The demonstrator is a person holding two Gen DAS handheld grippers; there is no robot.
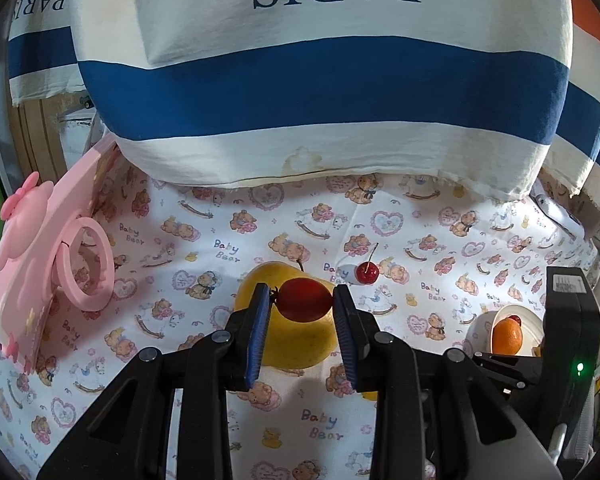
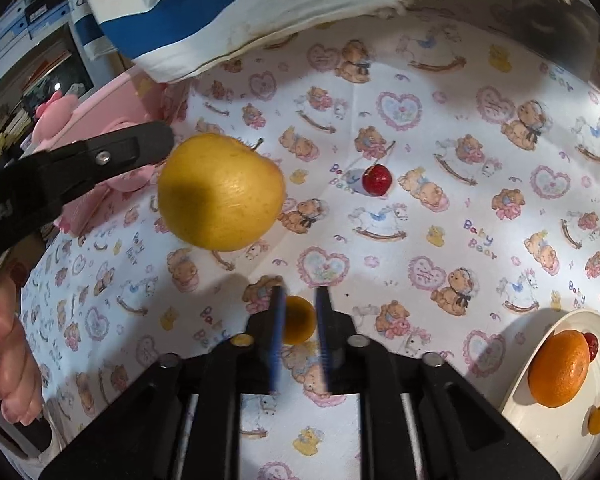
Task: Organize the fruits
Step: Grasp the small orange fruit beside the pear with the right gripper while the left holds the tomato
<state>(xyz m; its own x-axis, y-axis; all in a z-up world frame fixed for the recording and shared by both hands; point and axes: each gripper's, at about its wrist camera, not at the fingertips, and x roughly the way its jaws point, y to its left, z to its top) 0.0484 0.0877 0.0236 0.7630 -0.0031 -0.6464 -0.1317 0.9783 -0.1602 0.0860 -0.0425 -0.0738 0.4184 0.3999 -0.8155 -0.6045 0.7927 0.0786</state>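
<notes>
- Just in front of the yellow pear [image 1: 288,320], the left tool [image 1: 302,300] clamps a red plum [image 1: 305,299] between its pads.
- Near the pear, a cherry [image 2: 377,179] lies on the bear-print table [image 2: 460,240].
- Right of the pear, the right tool [image 2: 299,308] stands narrow around a small yellow fruit [image 2: 300,320]; contact unclear.
- Farther right, a white bowl [image 2: 516,384] holds an orange [image 2: 559,368].

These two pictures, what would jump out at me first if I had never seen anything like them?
Probably the big yellow pear lying mid-table on the teddy-bear cloth. Right in front of it in the left wrist view, the left gripper pinches a small red fruit between its blue pads. At the right edge, an orange sits in a white bowl, and a lone cherry lies on the cloth beyond the pear.
</notes>
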